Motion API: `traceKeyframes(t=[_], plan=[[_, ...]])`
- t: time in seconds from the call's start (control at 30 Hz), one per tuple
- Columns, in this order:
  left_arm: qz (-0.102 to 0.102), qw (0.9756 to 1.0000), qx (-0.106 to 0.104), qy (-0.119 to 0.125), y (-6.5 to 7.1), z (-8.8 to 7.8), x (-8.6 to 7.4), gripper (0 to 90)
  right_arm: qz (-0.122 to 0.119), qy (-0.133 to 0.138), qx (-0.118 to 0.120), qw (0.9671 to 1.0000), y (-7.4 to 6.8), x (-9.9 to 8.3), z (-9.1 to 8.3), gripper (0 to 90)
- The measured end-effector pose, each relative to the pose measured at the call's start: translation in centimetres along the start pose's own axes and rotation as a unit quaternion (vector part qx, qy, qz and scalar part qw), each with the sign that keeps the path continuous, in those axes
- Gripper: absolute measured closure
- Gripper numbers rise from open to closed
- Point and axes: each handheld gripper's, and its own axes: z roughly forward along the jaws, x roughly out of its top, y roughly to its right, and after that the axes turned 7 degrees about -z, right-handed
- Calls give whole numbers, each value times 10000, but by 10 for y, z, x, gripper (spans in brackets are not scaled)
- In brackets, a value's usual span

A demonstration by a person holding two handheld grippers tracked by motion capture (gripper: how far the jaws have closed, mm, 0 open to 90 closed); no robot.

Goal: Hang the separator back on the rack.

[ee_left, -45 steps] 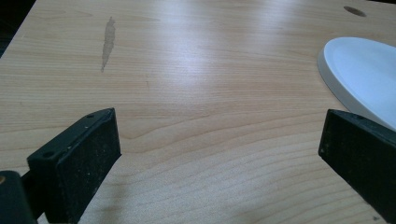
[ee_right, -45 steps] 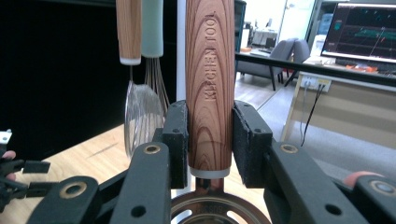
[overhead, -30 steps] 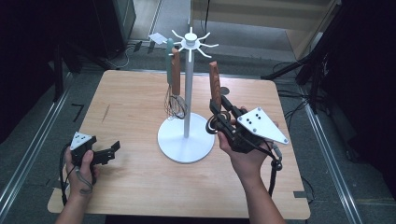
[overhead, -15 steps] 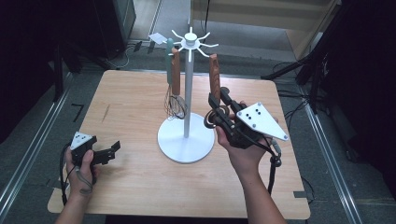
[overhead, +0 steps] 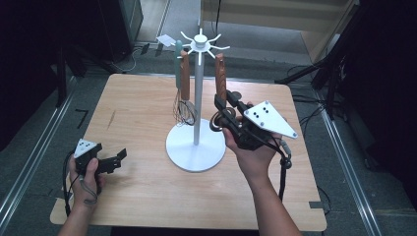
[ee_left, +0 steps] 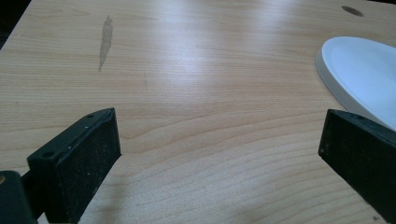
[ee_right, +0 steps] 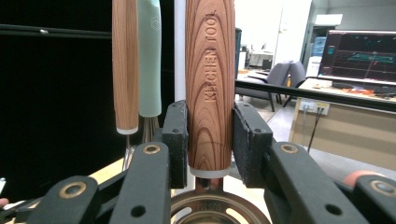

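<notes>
A white utensil stand (overhead: 198, 98) with hooked arms at its top rises from a round base (ee_left: 364, 79) in the middle of the wooden table (overhead: 137, 113). A wooden-handled whisk (overhead: 184, 83) and a mint-handled tool (overhead: 178, 54) hang on its left side. My right gripper (overhead: 223, 105) is shut on the lower end of a wooden-handled kitchen tool (overhead: 220, 78), held upright just right of the pole; in the right gripper view both pads press the handle (ee_right: 210, 93), with a metal ring head below. My left gripper (overhead: 118, 158) rests open on the table at front left, nothing between its jaws (ee_left: 219, 154).
In the right gripper view the whisk handle (ee_right: 125, 65) and mint handle (ee_right: 149, 56) hang just left of the held one. Cables and a paper sheet (overhead: 165, 40) lie on the floor behind the table. A desk with a monitor (ee_right: 359, 56) stands farther off.
My right gripper has shifted slightly left and up with the wooden-handled tool, closer to the stand's pole. The left gripper has stayed in place.
</notes>
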Motion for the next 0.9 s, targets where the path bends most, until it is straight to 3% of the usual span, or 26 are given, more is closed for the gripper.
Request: traceKeyframes(t=[0.17, 0.43, 0.53, 0.73, 0.9], plan=[[1, 10000, -7, 0, 0, 0, 0, 0, 52, -48, 177, 9998, 3, 0, 2, 704], [12, 10000, -20, -25, 0, -1, 0, 0, 86, -75, 145, 9998, 1, -1, 5, 695], [9, 10000, -24, -23, 0, -1, 0, 0, 89, -84, 138, 9998, 1, -2, 3, 594], [19, 10000, -27, -27, 0, -1, 0, 0, 55, -118, 129, 9998, 3, -10, -2, 546], [23, 10000, -28, -23, 0, 0, 0, 0, 58, -202, 39, 9998, 5, -20, -5, 444]])
